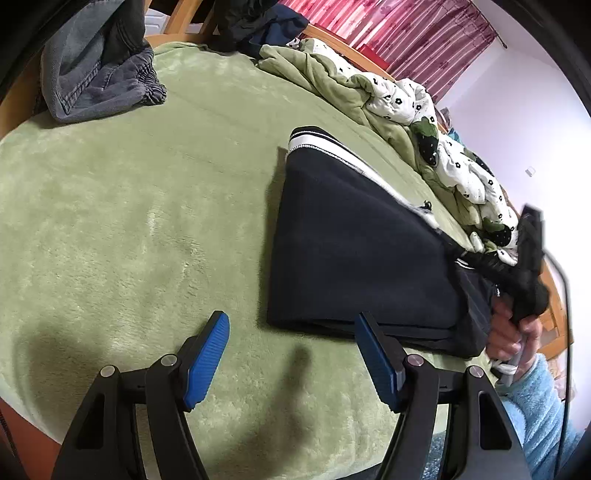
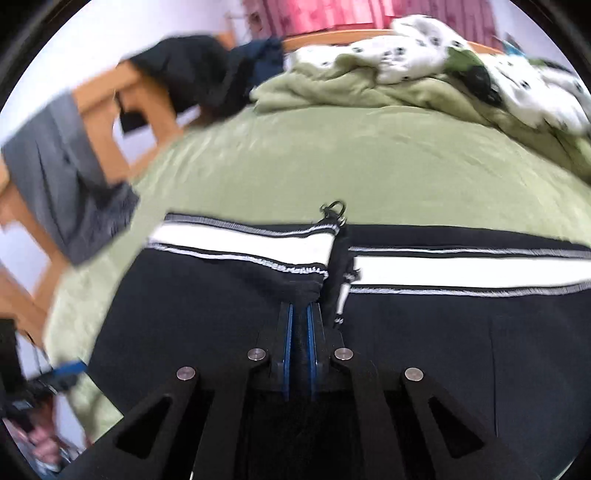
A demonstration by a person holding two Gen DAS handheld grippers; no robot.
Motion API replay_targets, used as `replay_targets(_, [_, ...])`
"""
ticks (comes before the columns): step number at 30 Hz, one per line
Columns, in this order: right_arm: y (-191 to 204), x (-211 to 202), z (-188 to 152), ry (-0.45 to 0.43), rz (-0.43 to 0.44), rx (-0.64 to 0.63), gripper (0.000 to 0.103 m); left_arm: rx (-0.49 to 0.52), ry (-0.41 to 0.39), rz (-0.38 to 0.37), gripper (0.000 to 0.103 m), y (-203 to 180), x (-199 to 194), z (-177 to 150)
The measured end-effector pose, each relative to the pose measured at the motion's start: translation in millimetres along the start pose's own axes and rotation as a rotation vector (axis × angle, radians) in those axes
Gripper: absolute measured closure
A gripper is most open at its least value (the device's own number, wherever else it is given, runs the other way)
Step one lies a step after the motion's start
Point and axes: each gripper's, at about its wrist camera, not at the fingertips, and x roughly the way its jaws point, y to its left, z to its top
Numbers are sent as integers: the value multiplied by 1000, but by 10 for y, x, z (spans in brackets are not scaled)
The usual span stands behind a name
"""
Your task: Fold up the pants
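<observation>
Black pants (image 1: 354,258) with a white side stripe lie partly folded on the green bed cover (image 1: 129,221). My left gripper (image 1: 291,343) is open and empty, just above the cover beside the pants' near edge. My right gripper (image 2: 300,314) is shut on a bunched fold of the black pants (image 2: 207,314), near the white stripe (image 2: 240,243) and a small metal ring (image 2: 334,208). In the left wrist view the right gripper (image 1: 480,264) lifts that part of the pants at the right edge.
Grey jeans (image 1: 99,70) hang over the wooden bed frame (image 2: 107,114) at the far left. A rumpled green and white flowered quilt (image 1: 406,110) runs along the far side. Dark clothes (image 2: 199,70) drape on the frame. Red curtains (image 1: 399,29) hang behind.
</observation>
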Motion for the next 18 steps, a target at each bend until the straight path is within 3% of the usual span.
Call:
replay_targets(5, [70, 385, -229, 168, -72, -63, 91, -58, -16, -70, 35, 66, 48, -2])
replay_targets(7, [129, 335, -238, 164, -91, -95, 84, -77, -17, -99, 35, 103, 90, -9])
replay_targets(9, [137, 241, -241, 172, -72, -76, 70, -115, -3, -145, 35, 141, 175, -17])
replay_targets(14, [107, -4, -343, 121, -114, -58, 68, -167, -4, -170, 35, 150, 349, -26])
replay_targets(18, [28, -114, -390, 125, -137, -38, 68, -154, -8, -185, 35, 120, 461, -13])
